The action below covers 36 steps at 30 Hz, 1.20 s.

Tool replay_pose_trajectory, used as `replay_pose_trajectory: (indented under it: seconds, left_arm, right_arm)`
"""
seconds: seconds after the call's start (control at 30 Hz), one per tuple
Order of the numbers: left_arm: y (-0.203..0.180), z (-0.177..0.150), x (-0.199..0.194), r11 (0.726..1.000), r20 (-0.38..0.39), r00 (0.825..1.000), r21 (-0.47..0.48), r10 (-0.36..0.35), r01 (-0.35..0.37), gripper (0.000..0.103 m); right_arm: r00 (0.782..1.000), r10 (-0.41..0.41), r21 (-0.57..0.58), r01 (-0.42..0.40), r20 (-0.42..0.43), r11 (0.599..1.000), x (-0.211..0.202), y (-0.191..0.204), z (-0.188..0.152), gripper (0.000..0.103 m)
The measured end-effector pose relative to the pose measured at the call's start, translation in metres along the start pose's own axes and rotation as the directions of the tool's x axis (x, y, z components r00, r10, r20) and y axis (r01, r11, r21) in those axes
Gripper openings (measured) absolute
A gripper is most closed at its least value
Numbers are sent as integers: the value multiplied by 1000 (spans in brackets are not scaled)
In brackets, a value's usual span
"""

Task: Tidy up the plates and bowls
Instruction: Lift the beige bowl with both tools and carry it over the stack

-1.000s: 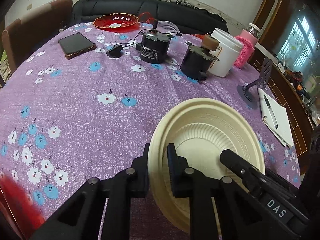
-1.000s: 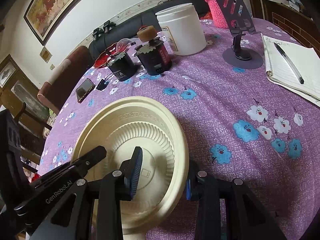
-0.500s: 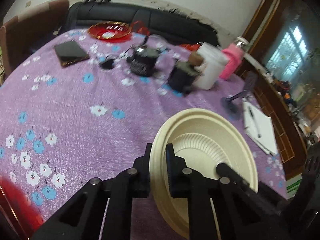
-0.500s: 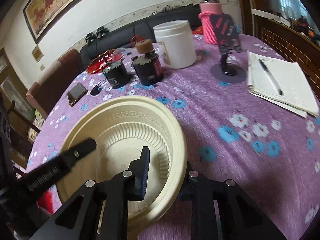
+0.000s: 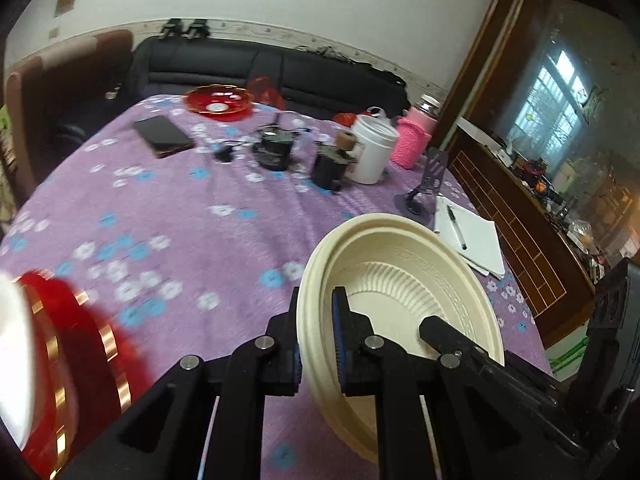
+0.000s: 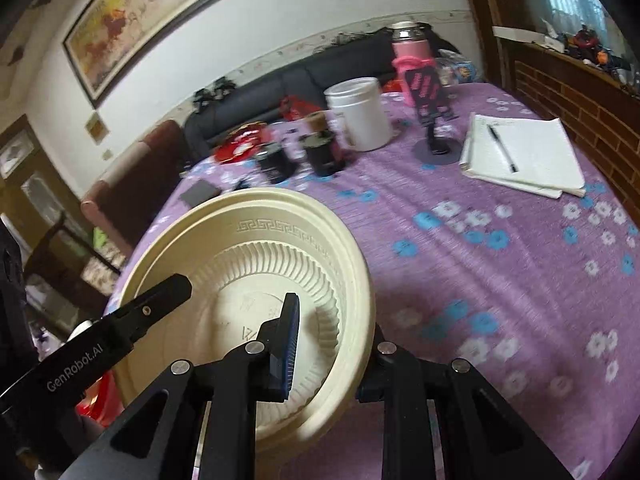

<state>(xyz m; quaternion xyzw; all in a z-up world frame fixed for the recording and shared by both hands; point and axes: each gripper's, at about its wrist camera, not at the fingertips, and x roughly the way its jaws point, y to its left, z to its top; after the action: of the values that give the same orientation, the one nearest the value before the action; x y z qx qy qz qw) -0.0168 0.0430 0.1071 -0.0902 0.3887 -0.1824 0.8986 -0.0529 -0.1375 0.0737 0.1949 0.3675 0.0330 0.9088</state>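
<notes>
Holding the cream-coloured round disposable plates, nested as a small stack by the doubled rim, above the table draped in a purple floral cloth, tilted rather than level. Pinching the stack's left rim in the left claw, pads pressing on either side of the edge, jaws narrow. Gripping the opposite rim in the right claw, one blue-padded finger lying inside the ribbed well, the other tucked under the outer edge, jaws closed down on the rim. Showing in each wrist view the other claw reaching in over the stack's far side. Sitting blurred just left of the stack, at the left wrist view's lower left corner, a red dish with gold bands. Standing beyond the stack, toward the far side of the table: a white plastic tub, two black cylindrical devices, a pink knit-sleeved bottle, a dark phone and a red glass dish. Lying right of the stack, a black phone stand and a white notepad with a pen.
</notes>
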Motion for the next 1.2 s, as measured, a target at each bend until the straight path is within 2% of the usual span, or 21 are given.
replay_pose_trajectory:
  seconds: [0.23,0.4,0.67,0.83,0.93,1.07,1.2]
  left_arm:
    - [28,-22,-55,996,74,994,-35,83,-80,12]
    - [45,-33,-84,991,119,984,-48,132,-127,12]
    - [91,-38,-125,977,167,968,-133,188,-166,12]
    - [128,-35,-151,955,202,946,-205,254,-212,12]
    - [152,-34,-159,934,213,928,-258,306,-249,13]
    - [186,-36,-164,908,205,920,-332,333,-255,15]
    - [207,-37,-163,890,193,914,-368,356,-269,15]
  right_arm:
    - [996,88,-65,-88,-1,994,-14,46,-26,23]
    - [993,116,-110,-117,-13,987,-21,72,-37,23]
    - [987,154,-215,-160,-44,963,-21,133,-48,23]
    - [979,196,-289,-205,-60,935,-14,178,-48,23]
    - [973,217,-338,-229,-74,913,-7,208,-50,23]
    - [972,213,-394,-236,-102,888,8,241,-54,23]
    - [971,199,-427,-236,-129,873,27,261,-56,23]
